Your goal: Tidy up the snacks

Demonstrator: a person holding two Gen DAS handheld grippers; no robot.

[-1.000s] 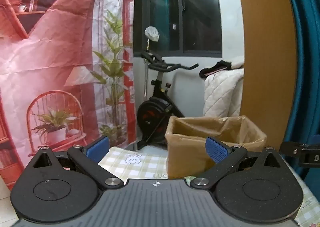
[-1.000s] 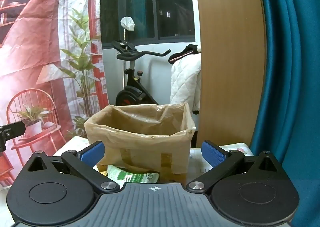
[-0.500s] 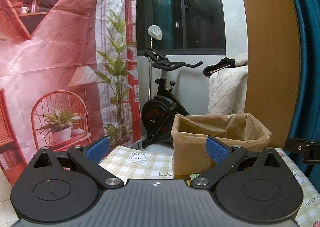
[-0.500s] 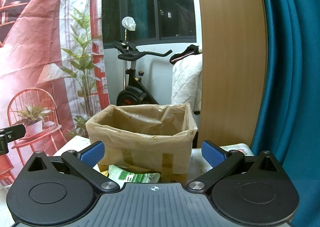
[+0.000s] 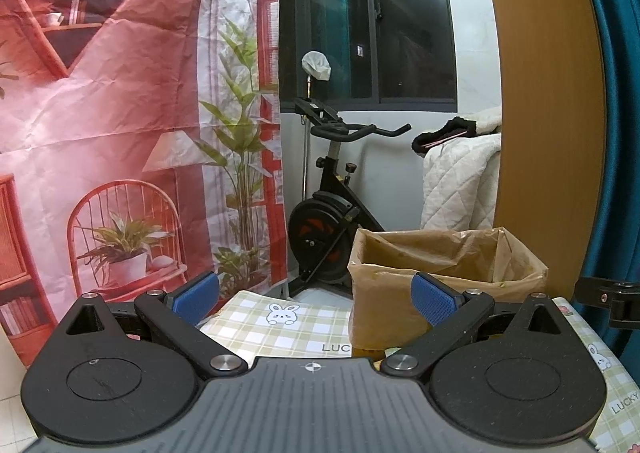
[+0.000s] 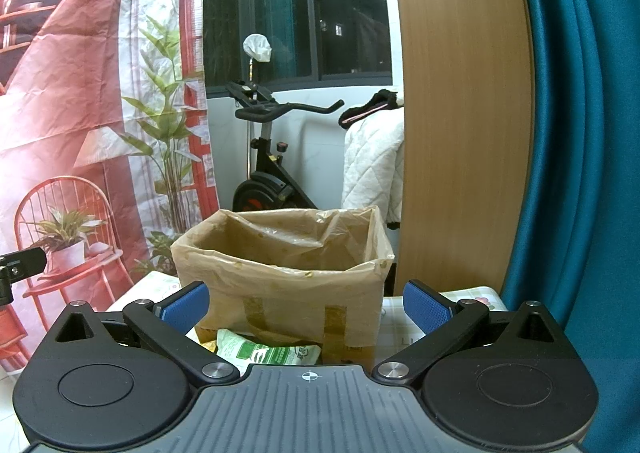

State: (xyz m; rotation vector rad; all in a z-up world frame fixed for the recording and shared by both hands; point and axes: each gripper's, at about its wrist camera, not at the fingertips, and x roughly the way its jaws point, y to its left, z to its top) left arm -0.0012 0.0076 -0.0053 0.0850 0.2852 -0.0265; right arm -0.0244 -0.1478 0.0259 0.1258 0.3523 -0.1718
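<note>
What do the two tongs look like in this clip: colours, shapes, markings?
Both match. The left tongs and right tongs each have a ribbed grey base with a small crosshair mark, two black round-lobed plates with triangular cutouts, black link bars on silver pivot pins, and blue textured pads. No cables, sleeves or hands show.

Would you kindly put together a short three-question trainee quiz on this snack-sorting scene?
1. True or false: the right tool is holding a snack.
2. What lies on the table in front of the lined cardboard box? A) green-and-white snack packet B) a red mug C) a banana
3. What animal is printed on the checked tablecloth?

Key: 1 false, its jaws are open and empty; 2 A, the green-and-white snack packet; 3 a rabbit.
</note>
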